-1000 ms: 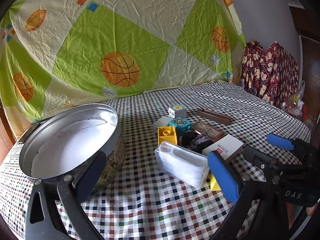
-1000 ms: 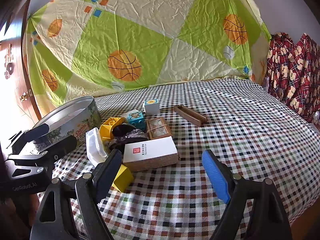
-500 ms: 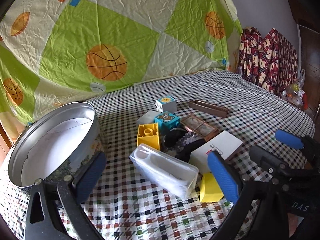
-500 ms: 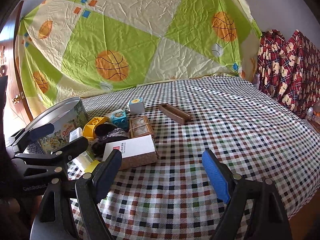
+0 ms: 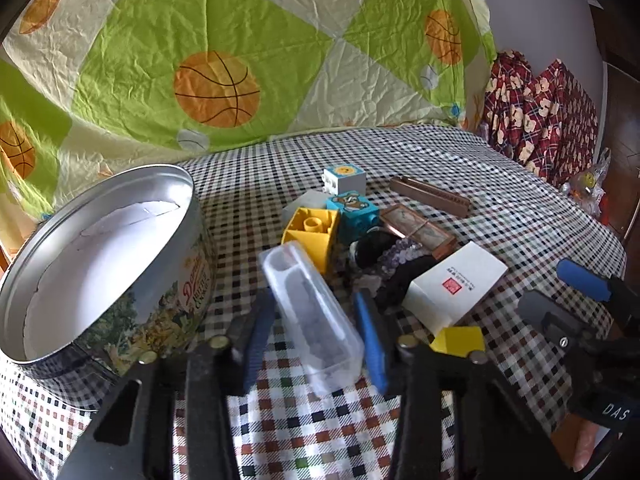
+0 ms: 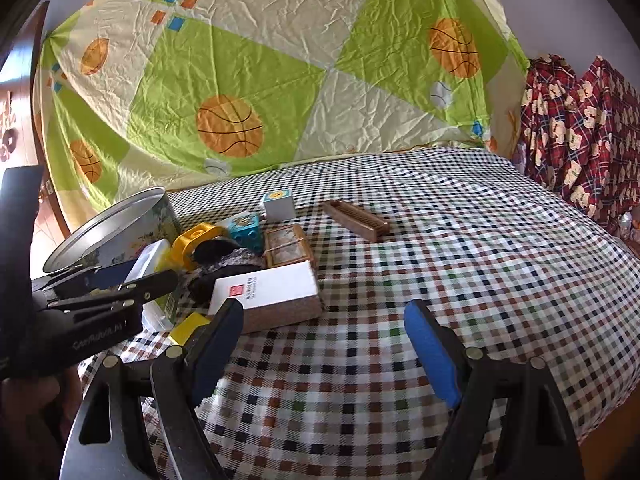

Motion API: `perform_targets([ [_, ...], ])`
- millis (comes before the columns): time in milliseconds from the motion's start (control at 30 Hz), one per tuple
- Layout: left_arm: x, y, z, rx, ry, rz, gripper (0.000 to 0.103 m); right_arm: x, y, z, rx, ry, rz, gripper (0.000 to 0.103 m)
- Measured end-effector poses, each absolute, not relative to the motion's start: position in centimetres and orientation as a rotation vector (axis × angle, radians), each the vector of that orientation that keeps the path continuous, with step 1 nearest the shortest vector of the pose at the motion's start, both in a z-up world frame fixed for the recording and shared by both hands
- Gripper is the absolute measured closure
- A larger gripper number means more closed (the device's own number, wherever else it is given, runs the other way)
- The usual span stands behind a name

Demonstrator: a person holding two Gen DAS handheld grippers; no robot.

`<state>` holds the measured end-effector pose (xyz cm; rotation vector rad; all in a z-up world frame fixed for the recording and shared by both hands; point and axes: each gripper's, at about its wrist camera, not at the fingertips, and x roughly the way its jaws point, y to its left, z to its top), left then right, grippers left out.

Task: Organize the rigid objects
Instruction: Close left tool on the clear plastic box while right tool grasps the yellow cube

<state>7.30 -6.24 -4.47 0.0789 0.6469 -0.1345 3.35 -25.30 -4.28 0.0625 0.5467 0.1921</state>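
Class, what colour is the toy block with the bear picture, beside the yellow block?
Teal blue; the bear block shows best in the left wrist view.

Both my views are bright with daylight. In the right wrist view it pours in from the doorway (image 6: 24, 216) at far left, blown out to white. The tin (image 5: 100, 264) shows a pale glare on its inner wall. Shadows on the checked cloth (image 6: 460, 264) are soft and short. Fisheye bending curves the hanging sheet (image 5: 248, 60) and the cloth's far edge, and black vignette fills the corners. Up close, the left gripper (image 5: 314, 334) looks slightly smeared; the clutter beyond stays sharp.
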Motion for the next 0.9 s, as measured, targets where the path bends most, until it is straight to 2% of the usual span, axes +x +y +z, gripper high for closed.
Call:
perform_targets([
  [500,6.3,-2.7,-4.3,0.039,0.608,-0.118,0.079,3.2,-19.6,-5.8,-0.012,0.609,0.335,0.020],
  [633,5.8,-2.5,-4.2,0.056,0.579,-0.098,0.079,4.0,-18.9,-6.4,-0.023,0.656,0.351,0.044],
  [767,5.4,-2.1,-4.0,0.058,0.559,-0.098,0.079,3.9,-18.5,-6.6,-0.046,0.649,0.348,0.063],
  [900,4.9,-1.9,-3.9,0.055,0.531,-0.105,0.079,3.6,-18.5,-6.5,-0.043,0.623,0.362,0.063],
])
